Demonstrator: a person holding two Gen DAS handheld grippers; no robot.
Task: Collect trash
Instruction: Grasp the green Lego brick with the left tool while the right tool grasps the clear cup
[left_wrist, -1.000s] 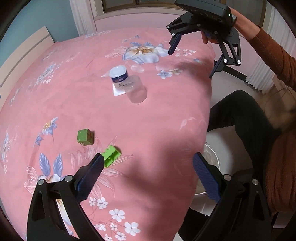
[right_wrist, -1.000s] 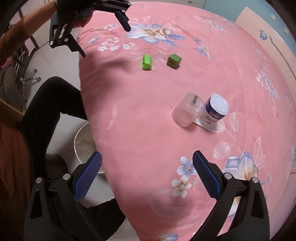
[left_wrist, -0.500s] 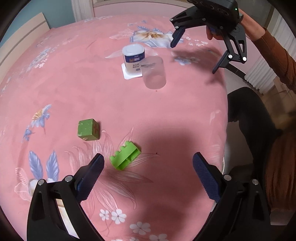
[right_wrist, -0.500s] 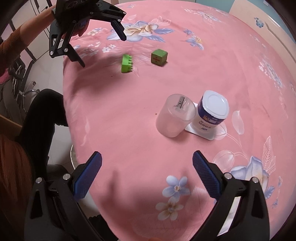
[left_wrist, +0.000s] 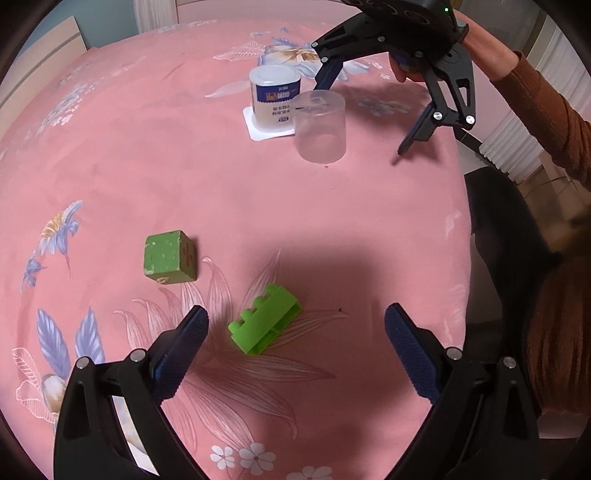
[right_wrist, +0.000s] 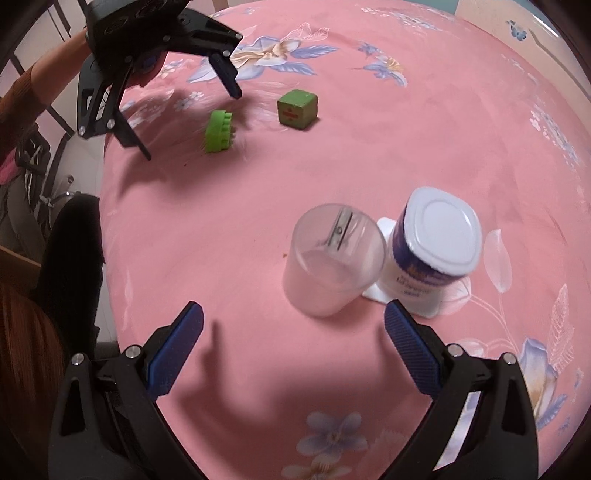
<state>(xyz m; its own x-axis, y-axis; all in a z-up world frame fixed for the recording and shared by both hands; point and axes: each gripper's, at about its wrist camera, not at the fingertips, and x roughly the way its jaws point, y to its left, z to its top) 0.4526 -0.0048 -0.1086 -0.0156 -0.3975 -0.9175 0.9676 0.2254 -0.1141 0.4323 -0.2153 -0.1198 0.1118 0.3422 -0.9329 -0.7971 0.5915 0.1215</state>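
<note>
A bright green toothed brick (left_wrist: 264, 324) lies on the pink floral tablecloth between the tips of my open left gripper (left_wrist: 295, 328), just ahead of them. A green wooden cube (left_wrist: 169, 256) sits to its left. A clear upturned plastic cup (right_wrist: 332, 258) and a white and blue yogurt pot (right_wrist: 434, 251) on a white coaster stand just ahead of my open, empty right gripper (right_wrist: 293, 325). The brick (right_wrist: 218, 131) and cube (right_wrist: 297, 109) lie far off in the right wrist view, where the left gripper (right_wrist: 188, 122) hovers over the brick.
The tablecloth (left_wrist: 258, 206) falls off at the near edge by the person's dark trousers (left_wrist: 509, 236). The right gripper (left_wrist: 364, 118) shows by the cup (left_wrist: 320, 127) and pot (left_wrist: 275, 96). A chair frame (right_wrist: 33, 162) stands on the floor at left.
Both grippers have moved in over the table and lower. The left one has closed in on the green brick, the right one on the cup and pot. Both stay open.
</note>
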